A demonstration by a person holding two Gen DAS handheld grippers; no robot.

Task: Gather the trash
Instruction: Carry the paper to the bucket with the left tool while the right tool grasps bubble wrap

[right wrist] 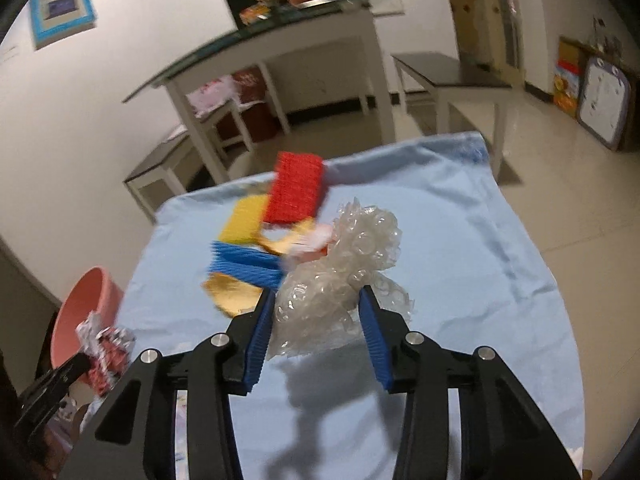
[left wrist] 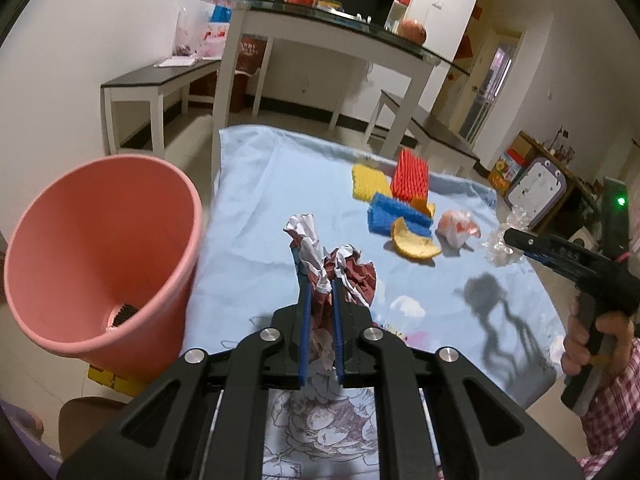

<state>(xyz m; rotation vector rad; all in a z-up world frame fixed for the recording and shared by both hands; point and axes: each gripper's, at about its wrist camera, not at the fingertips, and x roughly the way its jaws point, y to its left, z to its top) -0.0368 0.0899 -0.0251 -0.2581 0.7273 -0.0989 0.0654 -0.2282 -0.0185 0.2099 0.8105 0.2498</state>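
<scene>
My left gripper (left wrist: 320,286) is shut on a crumpled red-and-white paper wad (left wrist: 344,268) and holds it above the light blue cloth (left wrist: 256,208); it also shows in the right wrist view (right wrist: 106,354). A pink bucket (left wrist: 100,248) stands tilted just to its left, something dark at its bottom. My right gripper (right wrist: 316,300) is shut on a clear bubble-wrap wad (right wrist: 344,276), lifted over the cloth (right wrist: 460,248). Behind it lie red (right wrist: 296,188), yellow (right wrist: 244,220) and blue (right wrist: 248,266) foam nets, an orange peel piece (right wrist: 234,298) and a white-red wrapper (left wrist: 456,228).
A glass-topped white table (left wrist: 320,28) and dark benches (left wrist: 156,80) stand behind the cloth. A toy board (left wrist: 536,192) and boxes sit on the floor at the right. The pink bucket also shows at the left edge in the right wrist view (right wrist: 88,304).
</scene>
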